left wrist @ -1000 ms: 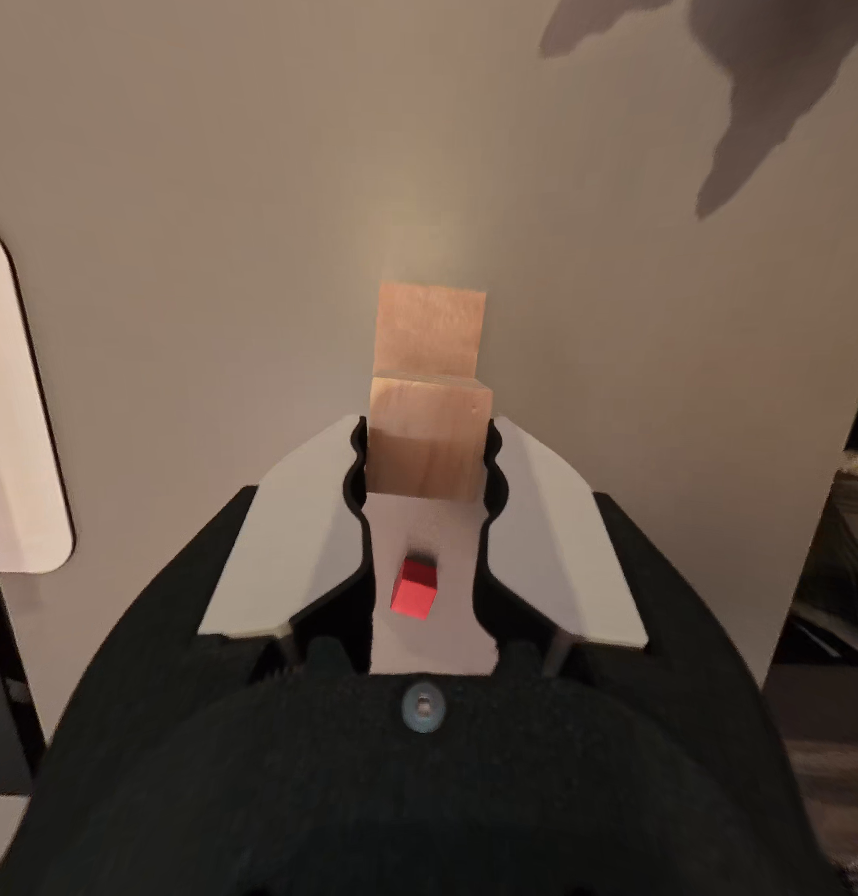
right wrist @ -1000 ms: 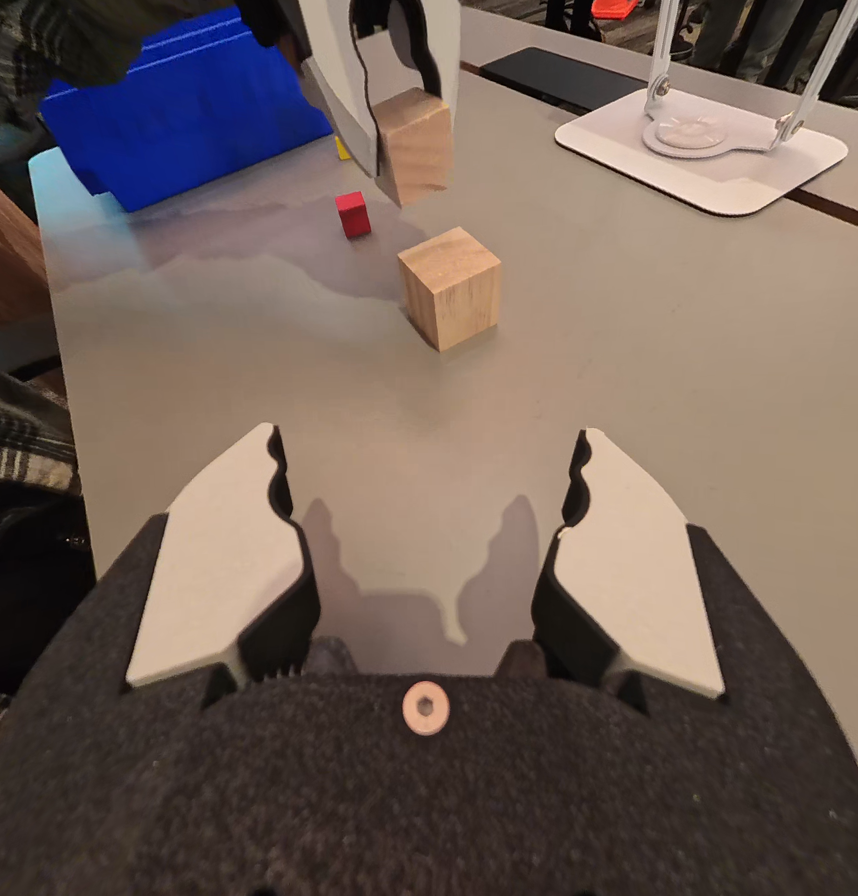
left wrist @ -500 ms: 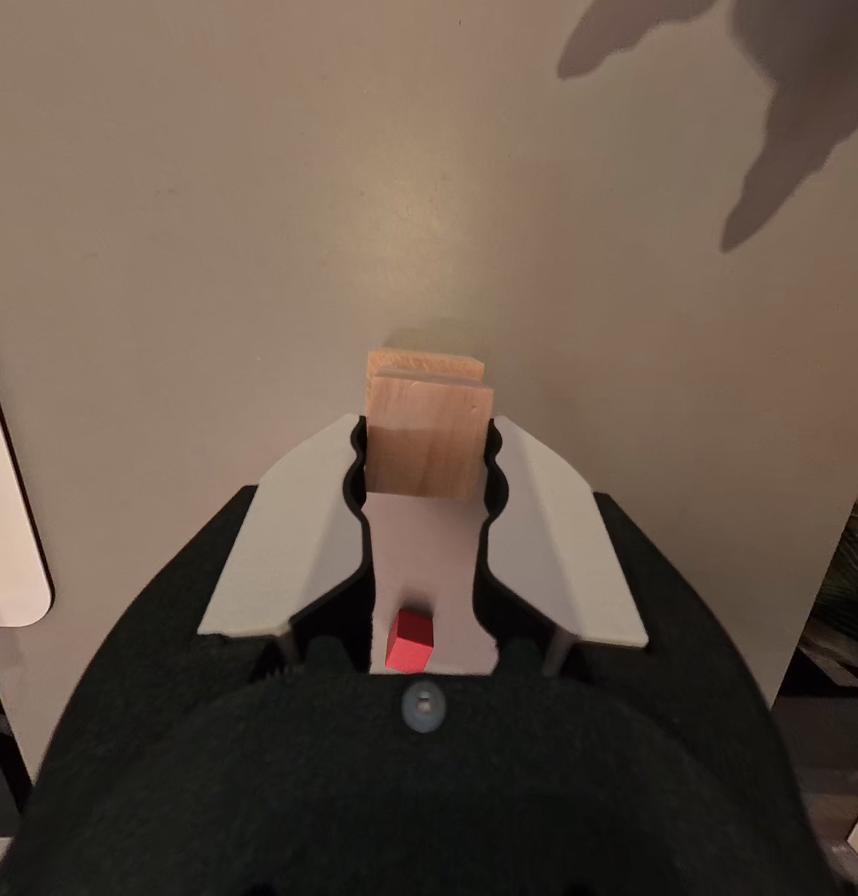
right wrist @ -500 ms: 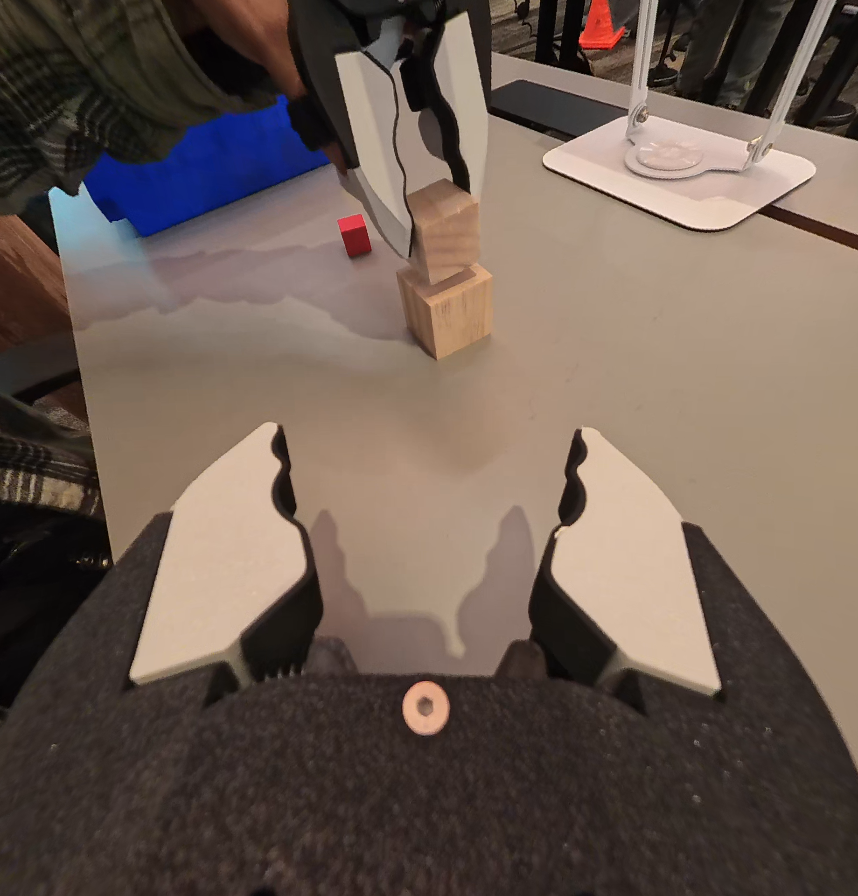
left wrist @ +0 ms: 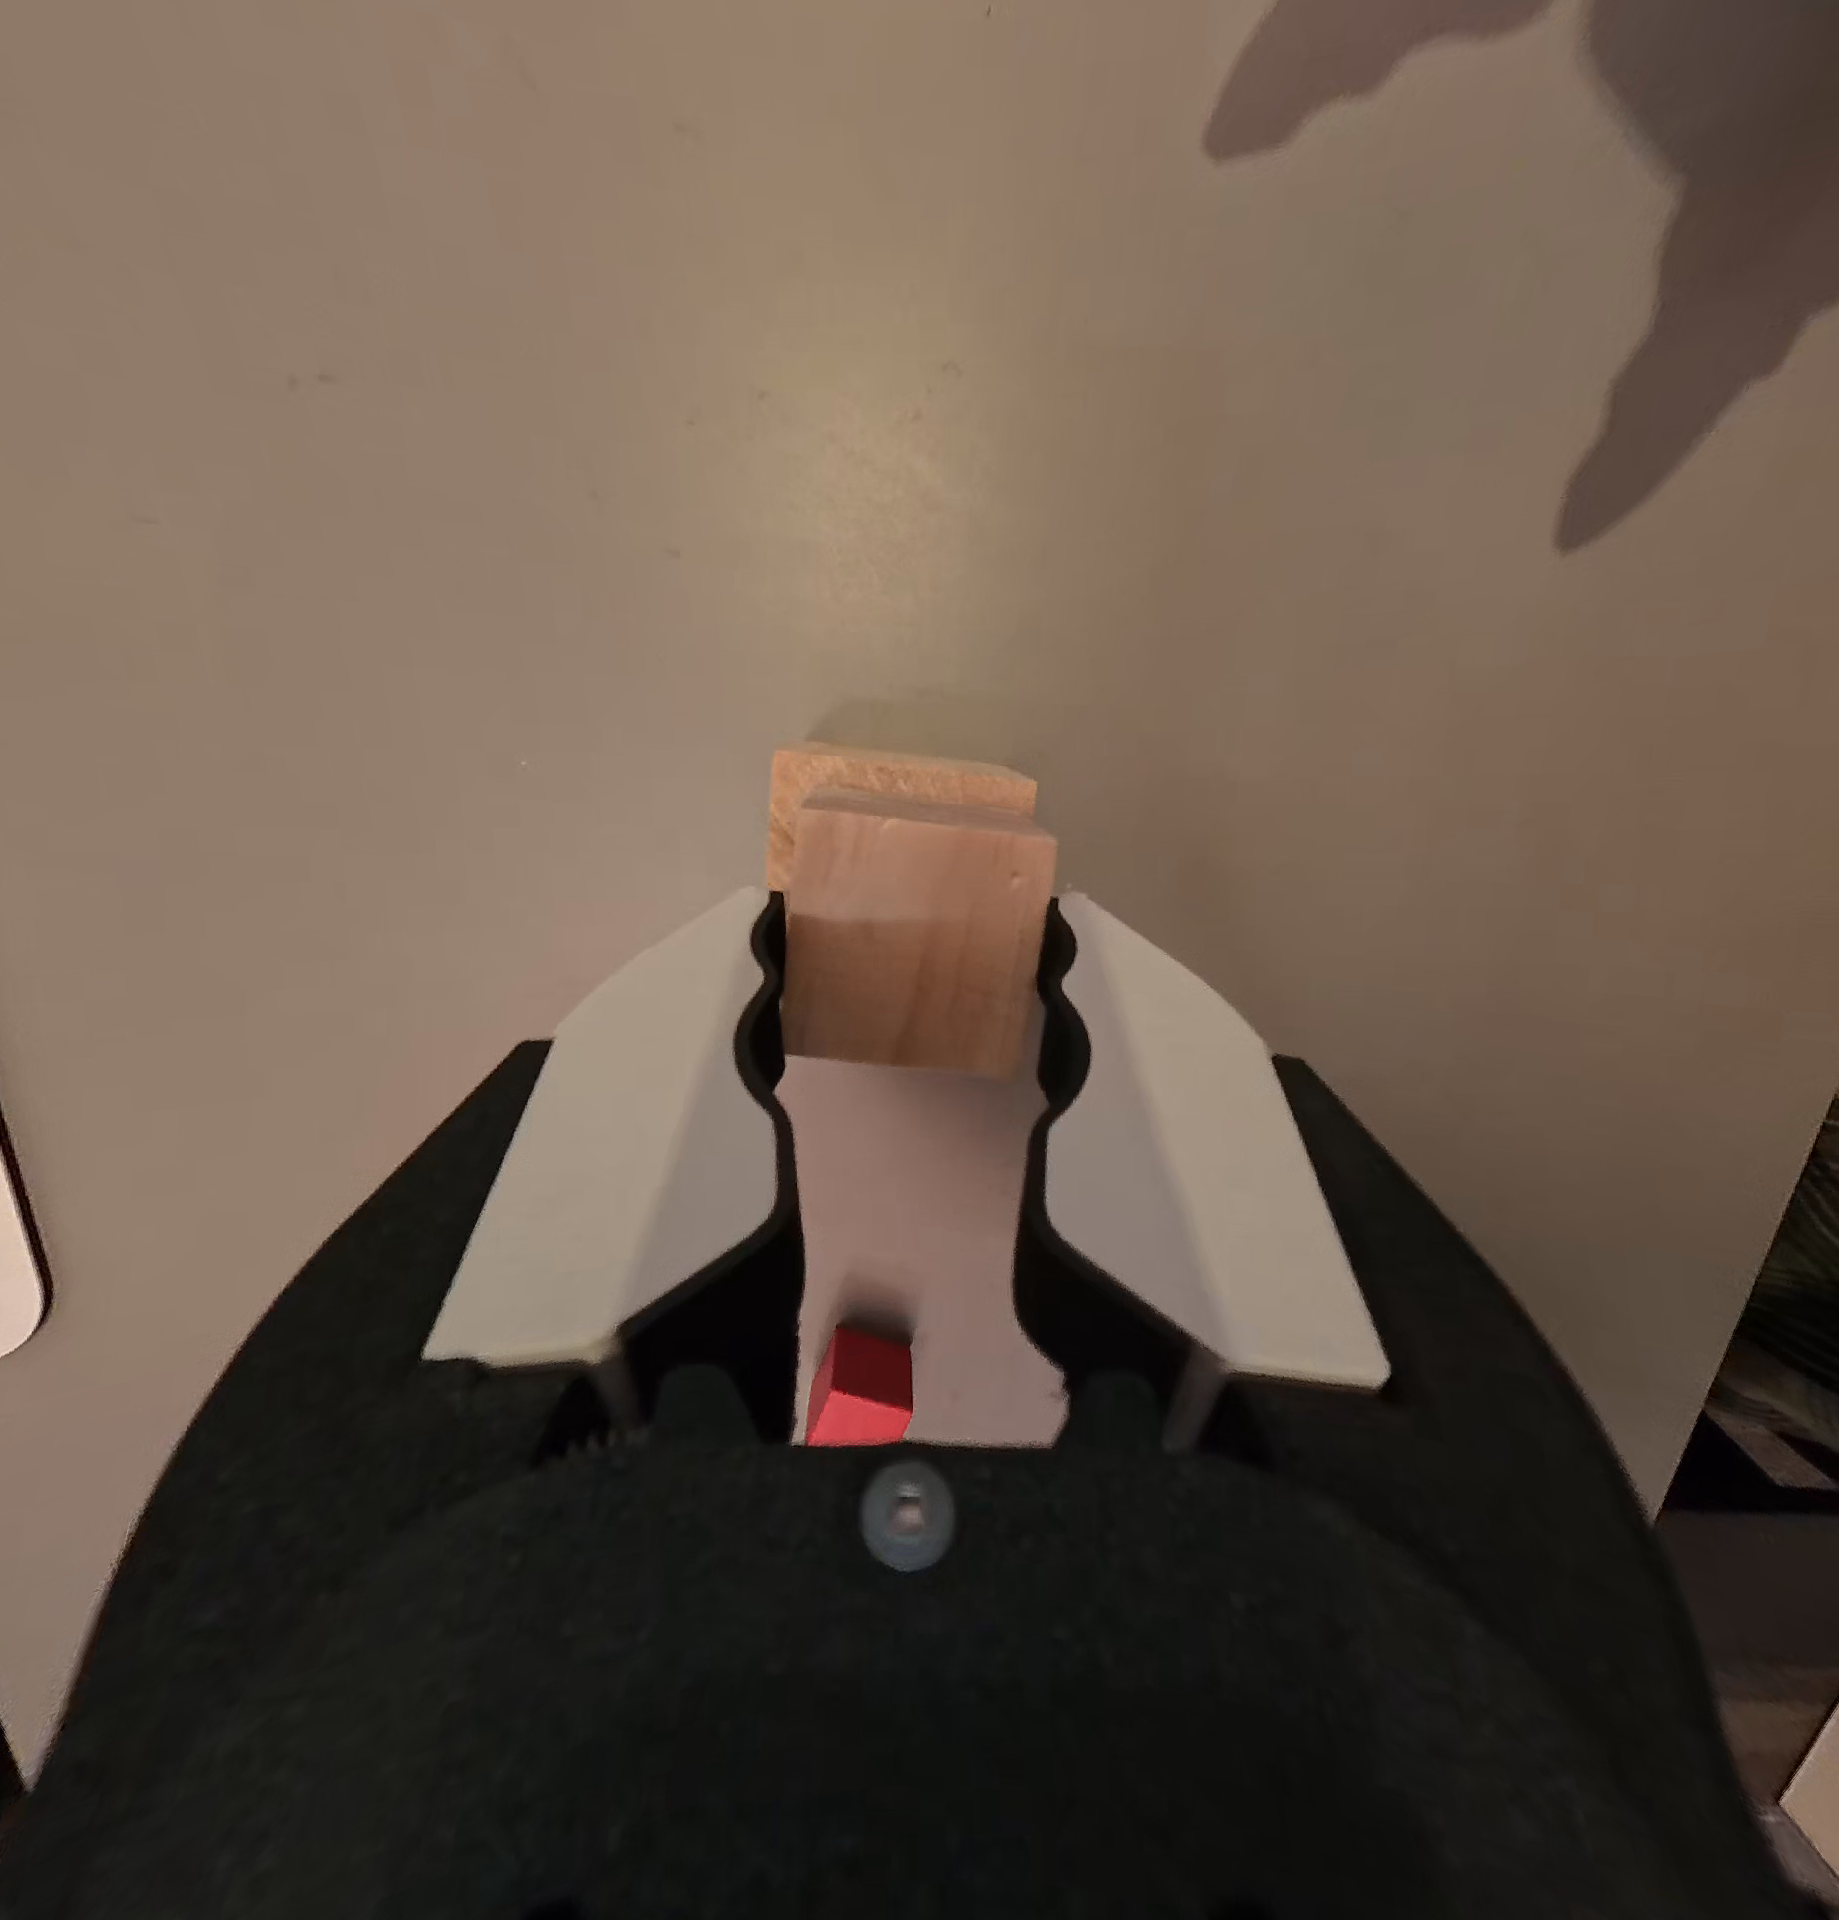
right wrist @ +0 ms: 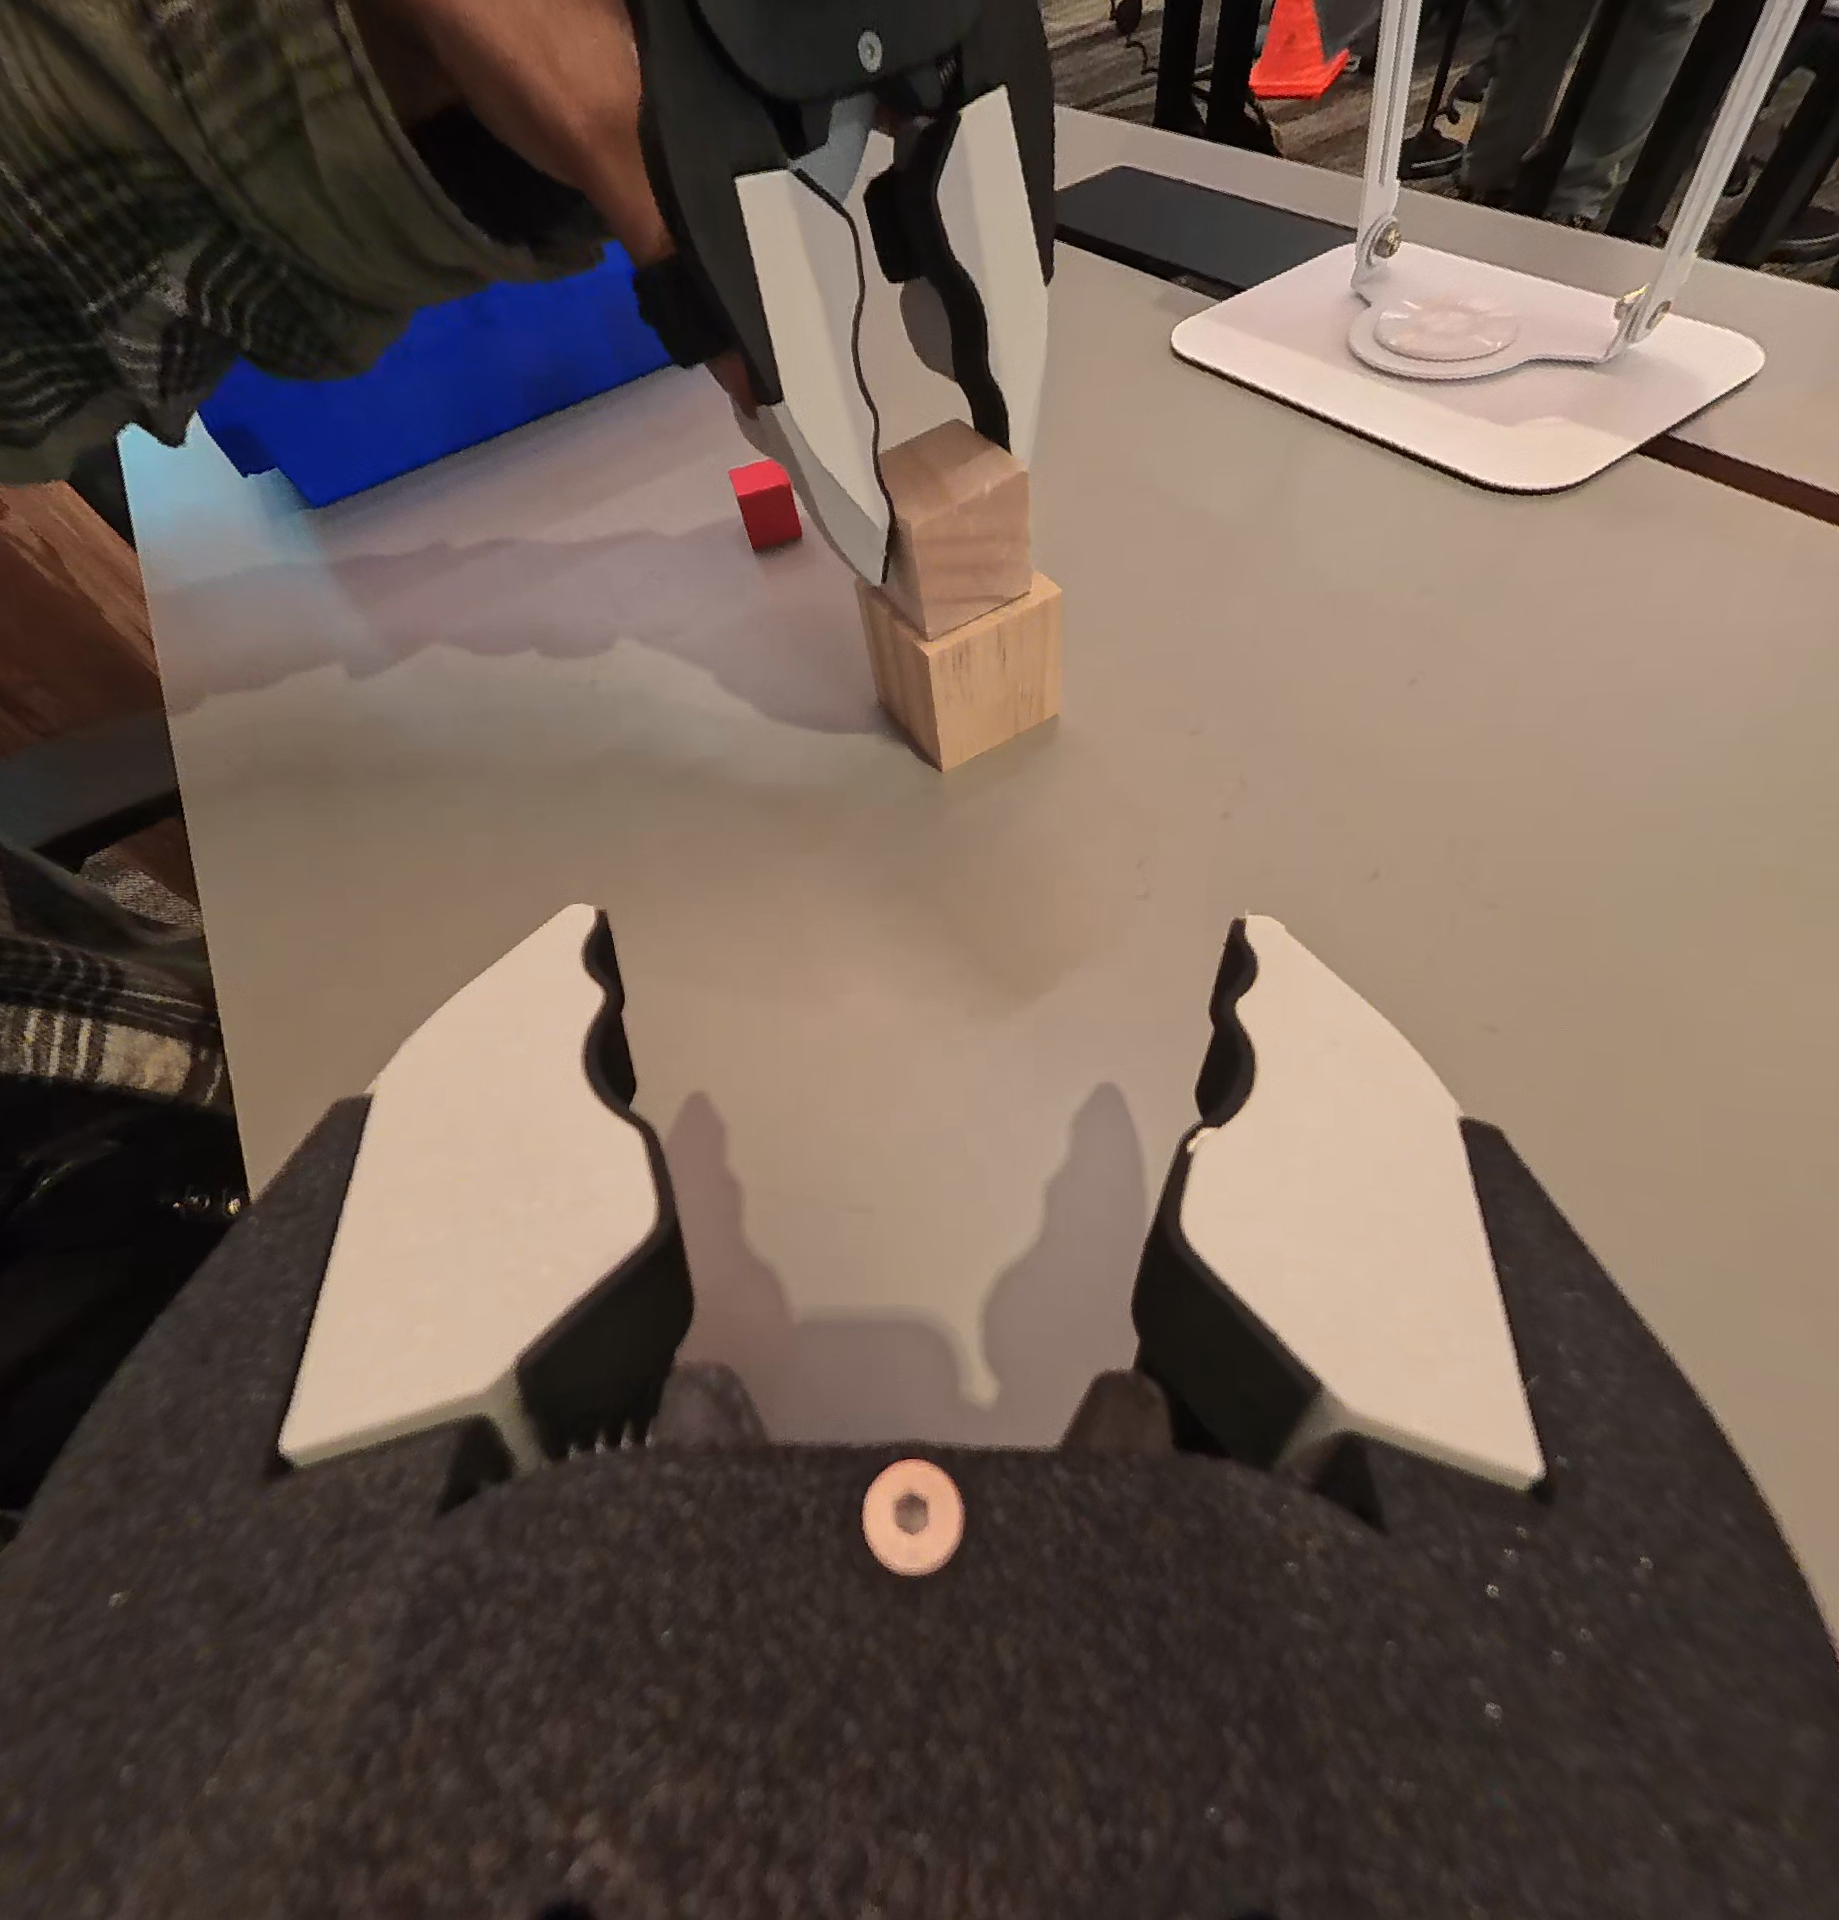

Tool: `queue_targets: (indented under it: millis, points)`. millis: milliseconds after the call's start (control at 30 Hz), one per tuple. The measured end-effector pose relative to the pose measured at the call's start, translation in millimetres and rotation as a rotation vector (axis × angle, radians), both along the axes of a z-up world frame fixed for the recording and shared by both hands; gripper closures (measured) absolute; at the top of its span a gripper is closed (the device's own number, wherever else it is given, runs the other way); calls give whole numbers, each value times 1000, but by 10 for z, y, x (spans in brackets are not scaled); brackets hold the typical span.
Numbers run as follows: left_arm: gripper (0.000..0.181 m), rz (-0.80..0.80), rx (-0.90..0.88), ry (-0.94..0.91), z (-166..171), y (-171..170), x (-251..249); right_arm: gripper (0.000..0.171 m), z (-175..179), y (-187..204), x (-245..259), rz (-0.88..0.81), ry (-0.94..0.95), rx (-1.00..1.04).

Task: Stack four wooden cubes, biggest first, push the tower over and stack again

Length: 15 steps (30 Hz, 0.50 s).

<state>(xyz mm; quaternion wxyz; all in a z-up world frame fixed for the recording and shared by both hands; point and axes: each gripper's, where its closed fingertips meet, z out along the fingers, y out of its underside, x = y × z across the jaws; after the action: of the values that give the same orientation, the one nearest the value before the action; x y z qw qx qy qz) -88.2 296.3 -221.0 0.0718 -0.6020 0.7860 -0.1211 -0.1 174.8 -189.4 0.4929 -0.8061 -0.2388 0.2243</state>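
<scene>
Left hand-held gripper (right wrist: 936, 499) pinches our second cube (right wrist: 959, 540) onto the biggest (right wrist: 967, 675); right hand-held gripper (right wrist: 920, 1023) spread; two remain.

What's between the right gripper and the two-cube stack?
Nothing: the right wrist view shows only bare table between the open right gripper and the stack.

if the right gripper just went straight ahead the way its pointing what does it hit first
Probably the bare table first, since the open right gripper looks tilted down at it. If it skimmed level instead, the larger wooden cube under the left gripper's cube sits nearly dead ahead. Depth is hard to judge.
</scene>
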Motion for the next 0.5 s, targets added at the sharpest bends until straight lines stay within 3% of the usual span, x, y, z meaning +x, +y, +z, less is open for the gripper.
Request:
queue_targets:
  millis: [500]
  points:
    - [135, 11, -27, -20, -3, 0, 12, 64, -36, -4, -32, 12, 0, -16]
